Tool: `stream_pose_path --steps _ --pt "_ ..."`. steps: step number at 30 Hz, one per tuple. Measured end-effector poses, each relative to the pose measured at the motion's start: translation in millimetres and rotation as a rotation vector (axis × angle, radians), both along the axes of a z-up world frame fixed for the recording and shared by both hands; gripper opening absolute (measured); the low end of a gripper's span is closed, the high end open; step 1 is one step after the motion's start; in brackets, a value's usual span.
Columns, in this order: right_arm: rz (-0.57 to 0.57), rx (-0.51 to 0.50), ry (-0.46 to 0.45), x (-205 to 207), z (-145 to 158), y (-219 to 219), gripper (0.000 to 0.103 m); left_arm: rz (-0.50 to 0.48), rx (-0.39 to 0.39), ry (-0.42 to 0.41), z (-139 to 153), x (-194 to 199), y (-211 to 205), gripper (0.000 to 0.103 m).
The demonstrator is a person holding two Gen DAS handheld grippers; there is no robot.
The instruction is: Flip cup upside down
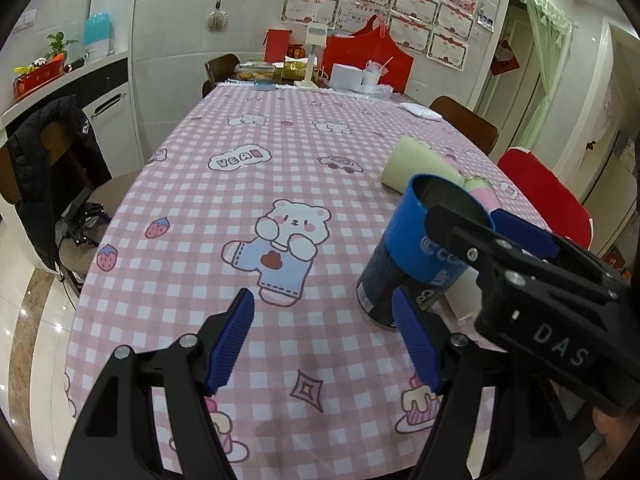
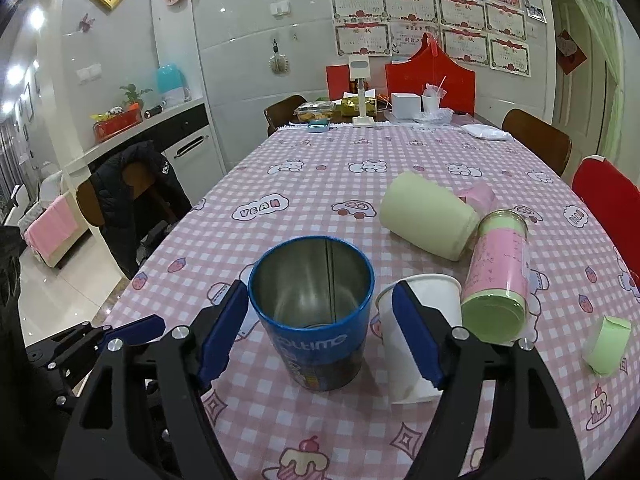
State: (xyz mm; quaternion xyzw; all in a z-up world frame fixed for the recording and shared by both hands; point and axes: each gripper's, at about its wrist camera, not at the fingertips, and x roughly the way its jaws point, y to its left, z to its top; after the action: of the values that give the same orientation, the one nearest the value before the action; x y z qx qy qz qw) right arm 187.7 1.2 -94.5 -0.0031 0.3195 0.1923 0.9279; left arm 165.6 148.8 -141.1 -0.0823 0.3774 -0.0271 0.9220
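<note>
Now, step: approach, no grasp yet.
Cup: blue metal-lined cylindrical cup, upright, mouth up, on pink checked surface, beside white paper cup.
Right gripper: jaws apart, straddling the blue cup, not visibly touching.
Left gripper: jaws apart, empty, left of cup.
Next: likely clamp right jaws, lift, invert.

Bright indoor light, floor glare, fisheye-bent edges, dark corners

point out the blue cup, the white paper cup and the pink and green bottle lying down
blue cup (image 2: 320, 340): right wrist view, on its outer blue wall below the rim
white paper cup (image 2: 434, 294): right wrist view, on its upper wall
pink and green bottle (image 2: 500, 260): right wrist view, on its pink side
</note>
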Motion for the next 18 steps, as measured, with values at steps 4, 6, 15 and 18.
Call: stream_pose_path --steps 4,6,15,18 --pt "-0.010 0.014 -0.020 -10.6 8.7 -10.4 0.074 -0.002 0.011 -0.008 4.3 -5.6 -5.2 0.071" --pt "-0.017 0.022 -0.029 -15.7 12.3 -16.6 0.074 -0.002 0.015 -0.019 8.2 -10.0 -7.9 0.071" --pt "-0.062 0.043 -0.109 -50.6 34.4 -49.6 0.082 0.009 0.054 -0.097 34.9 -34.6 -25.5 0.071" --pt "-0.078 0.054 -0.138 -60.8 41.3 -62.6 0.082 0.000 0.072 -0.138 46.2 -45.6 -34.5 0.073"
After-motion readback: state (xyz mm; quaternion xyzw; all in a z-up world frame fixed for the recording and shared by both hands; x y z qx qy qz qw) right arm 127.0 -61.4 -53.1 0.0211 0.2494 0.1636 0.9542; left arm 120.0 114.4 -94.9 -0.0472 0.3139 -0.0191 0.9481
